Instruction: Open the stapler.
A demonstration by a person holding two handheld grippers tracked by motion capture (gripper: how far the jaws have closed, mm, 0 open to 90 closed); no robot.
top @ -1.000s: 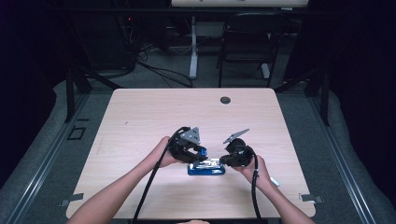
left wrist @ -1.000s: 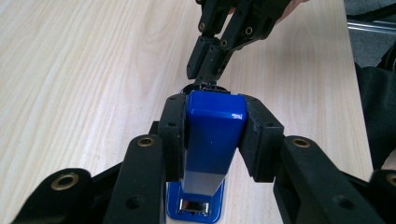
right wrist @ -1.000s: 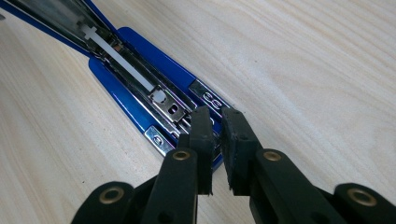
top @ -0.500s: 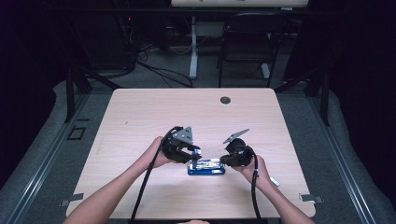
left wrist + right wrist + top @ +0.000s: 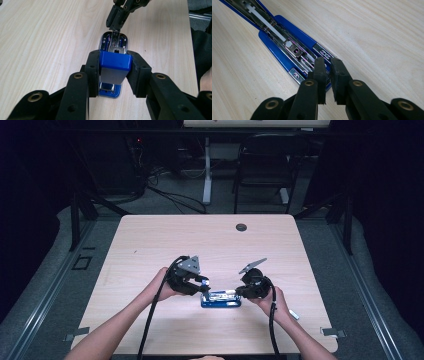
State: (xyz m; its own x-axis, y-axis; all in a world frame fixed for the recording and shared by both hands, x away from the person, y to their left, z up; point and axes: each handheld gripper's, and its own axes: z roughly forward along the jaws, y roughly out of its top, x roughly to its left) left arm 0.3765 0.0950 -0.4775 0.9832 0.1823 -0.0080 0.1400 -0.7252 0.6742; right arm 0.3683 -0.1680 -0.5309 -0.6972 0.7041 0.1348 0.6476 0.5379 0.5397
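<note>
Left gripper view first: the left tongs (image 5: 116,73) are clamped on the blue cover (image 5: 115,62) of the stapler (image 5: 110,91), one pad on each flank, and the cover is hinged up off the body. Just beyond it the chrome magazine (image 5: 115,44) lies bare, and the right tongs (image 5: 116,24) dip into its far end. Something thin and silvery hangs at those tips; whether it is a strip of staples, I cannot tell.

Right gripper view now: the right tongs (image 5: 328,67) are clenched almost pad to pad, tips right over the front of the magazine (image 5: 287,46).

High view: the stapler (image 5: 220,299) sits near the tabletop's (image 5: 150,245) near edge, about midway along it, with the left tongs (image 5: 202,282) and right tongs (image 5: 241,292) at either end. Since a second ago the left hand has slid a touch toward the left edge while the right has held. By my reading that opens the cover wider and clears the magazine for loading.

Farther off, a small round grommet (image 5: 241,227) marks the far edge.
</note>
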